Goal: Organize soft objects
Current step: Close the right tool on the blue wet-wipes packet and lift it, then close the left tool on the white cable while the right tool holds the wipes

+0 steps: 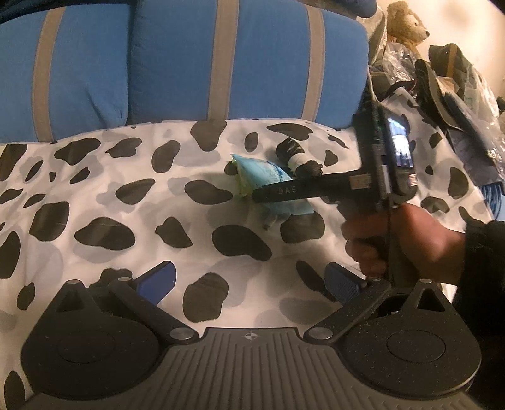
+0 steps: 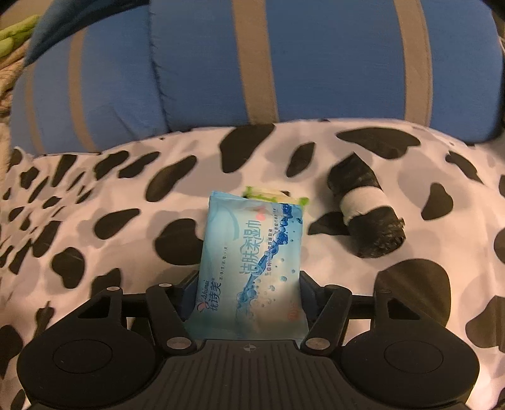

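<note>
Left gripper (image 1: 249, 282): fingers spread wide, nothing between the blue pads (image 1: 157, 281), hovering over the cow-print sheet (image 1: 94, 195). Right gripper (image 2: 249, 302): closed on the near end of a light-blue wet wipes pack (image 2: 252, 261), pack flat between both fingers, far end out over the sheet. Green-edged packet (image 2: 274, 195) just beyond the pack, partly hidden. Black roll with white band (image 2: 366, 205) lying to the right, apart. Behind: blue cushions with grey stripes (image 1: 176, 60); far right, teddy bear (image 1: 407, 22) above clutter.

Cow-print sheet (image 2: 94, 195) carries black roll (image 2: 366, 208), blue striped cushions (image 2: 284, 63); wipes pack (image 2: 252, 252) possibly resting.
</note>
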### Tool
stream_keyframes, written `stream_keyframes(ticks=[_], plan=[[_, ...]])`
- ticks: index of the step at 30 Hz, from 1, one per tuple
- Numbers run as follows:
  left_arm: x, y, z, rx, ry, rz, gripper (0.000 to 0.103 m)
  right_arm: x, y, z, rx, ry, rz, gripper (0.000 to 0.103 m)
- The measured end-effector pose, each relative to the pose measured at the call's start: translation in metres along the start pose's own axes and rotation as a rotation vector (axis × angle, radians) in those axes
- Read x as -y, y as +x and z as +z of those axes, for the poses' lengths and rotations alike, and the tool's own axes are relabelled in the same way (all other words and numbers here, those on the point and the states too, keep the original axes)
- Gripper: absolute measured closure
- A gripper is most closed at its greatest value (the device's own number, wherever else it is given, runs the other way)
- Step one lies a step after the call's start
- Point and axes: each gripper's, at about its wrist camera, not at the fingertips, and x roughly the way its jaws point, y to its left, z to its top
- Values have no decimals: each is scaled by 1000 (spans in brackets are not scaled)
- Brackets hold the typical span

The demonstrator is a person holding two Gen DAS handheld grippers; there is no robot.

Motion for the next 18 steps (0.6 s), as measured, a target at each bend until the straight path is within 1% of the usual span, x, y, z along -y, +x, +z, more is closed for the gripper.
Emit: stream_keyframes(ticks=[1,2,6,8,11,14,18], plan=[[1,1,1,5,1,4,0,-1,-3,1,9,-4,24,37],[1,2,3,11,0,10,0,-2,-8,2,16,-11,25,37],[6,6,9,40,9,28,0,1,-25,6,31,-20,3,38],[8,9,12,48,12,16,0,4,-37,7,34,-29,-6,38],[13,14,15,54,28,0,0,15,-59,9,52,-5,-6,38],[18,19,15,48,72,-24,0,25,-80,7,67,18,-17,37],[24,23,12,52,119,-26,0,32,-103,-2,64,37,-33,37]])
